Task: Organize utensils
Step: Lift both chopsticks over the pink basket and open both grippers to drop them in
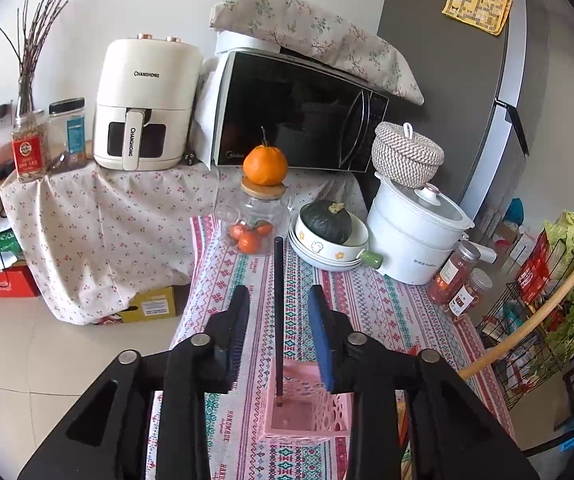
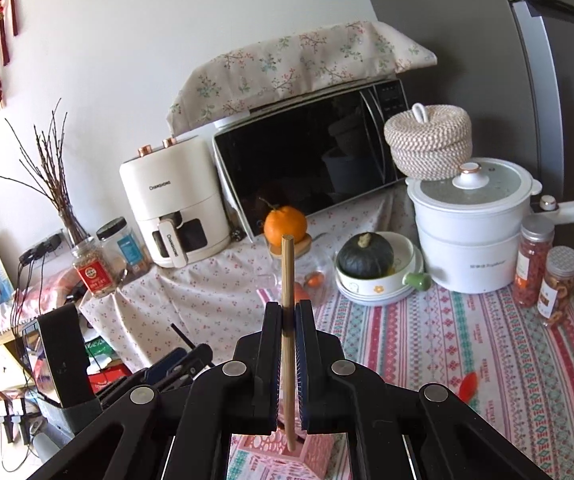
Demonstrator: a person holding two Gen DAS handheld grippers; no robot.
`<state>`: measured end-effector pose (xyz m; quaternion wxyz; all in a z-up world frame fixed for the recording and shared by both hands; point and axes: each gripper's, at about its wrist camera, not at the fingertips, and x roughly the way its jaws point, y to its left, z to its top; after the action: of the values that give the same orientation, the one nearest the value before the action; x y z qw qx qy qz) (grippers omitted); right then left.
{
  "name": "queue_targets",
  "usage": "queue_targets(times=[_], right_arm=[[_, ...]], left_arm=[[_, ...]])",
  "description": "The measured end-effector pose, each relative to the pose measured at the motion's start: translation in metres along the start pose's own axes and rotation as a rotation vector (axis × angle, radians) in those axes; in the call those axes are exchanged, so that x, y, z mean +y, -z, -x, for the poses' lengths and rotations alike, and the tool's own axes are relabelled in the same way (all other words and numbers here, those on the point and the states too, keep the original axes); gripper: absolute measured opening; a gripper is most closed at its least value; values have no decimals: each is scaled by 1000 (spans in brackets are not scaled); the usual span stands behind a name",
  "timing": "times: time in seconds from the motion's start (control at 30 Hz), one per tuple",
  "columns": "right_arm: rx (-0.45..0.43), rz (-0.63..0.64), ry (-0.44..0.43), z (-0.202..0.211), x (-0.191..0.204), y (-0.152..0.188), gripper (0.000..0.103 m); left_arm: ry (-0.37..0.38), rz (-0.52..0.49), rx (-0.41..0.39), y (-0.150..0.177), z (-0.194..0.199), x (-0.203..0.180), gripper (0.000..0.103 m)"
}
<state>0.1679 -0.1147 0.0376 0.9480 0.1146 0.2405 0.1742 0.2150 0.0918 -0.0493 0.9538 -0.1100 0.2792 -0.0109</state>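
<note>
Right now the left gripper (image 1: pixel 278 316) stands released, its jaws apart on either side of a black chopstick (image 1: pixel 278 312) without touching it; that stick stands nearly upright with its lower tip inside the pink holder (image 1: pixel 307 416), which sits on the patterned tablecloth (image 1: pixel 387 312) near the table's front edge. Meanwhile the right gripper (image 2: pixel 288 320) is clenched on a wooden chopstick (image 2: pixel 287 264), held upright, its lower end reaching down into the same pink holder (image 2: pixel 319 450). Toward the far edge stand a glass jar (image 1: pixel 253 220) with an orange (image 1: pixel 265 165) on its lid, and a white pot (image 1: pixel 415 236).
</note>
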Motion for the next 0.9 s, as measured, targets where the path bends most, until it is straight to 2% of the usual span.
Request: queue_targets(times=[0.03,0.17,0.23,0.3,0.43,0.6,0.73,0.9], right_arm=[[0,0,1,-2,1,-1,5],[20,10,9,-17,7,-2,5],[40,8,11,-27,6,-1,5],[60,-14,16,-37,3,1,5],[105,-33,27,-57,-3,7,5],[192,-33,49,-86,-6,20,5],[249,-48,62,-103,-12,32,5],[262,-76,67,-110,-21,34,9]], left_arm=[[-4,-3,-12,1,3,0,57],[-23,-43,-20,2,16,4,65],[-46,-49,-14,5,19,10,75],[-57,-41,14,9,20,18,79],[-42,-11,77,16,17,29,83],[-59,-39,111,23,11,31,85],[-51,-26,140,25,6,34,85],[-44,-20,158,27,3,32,85]])
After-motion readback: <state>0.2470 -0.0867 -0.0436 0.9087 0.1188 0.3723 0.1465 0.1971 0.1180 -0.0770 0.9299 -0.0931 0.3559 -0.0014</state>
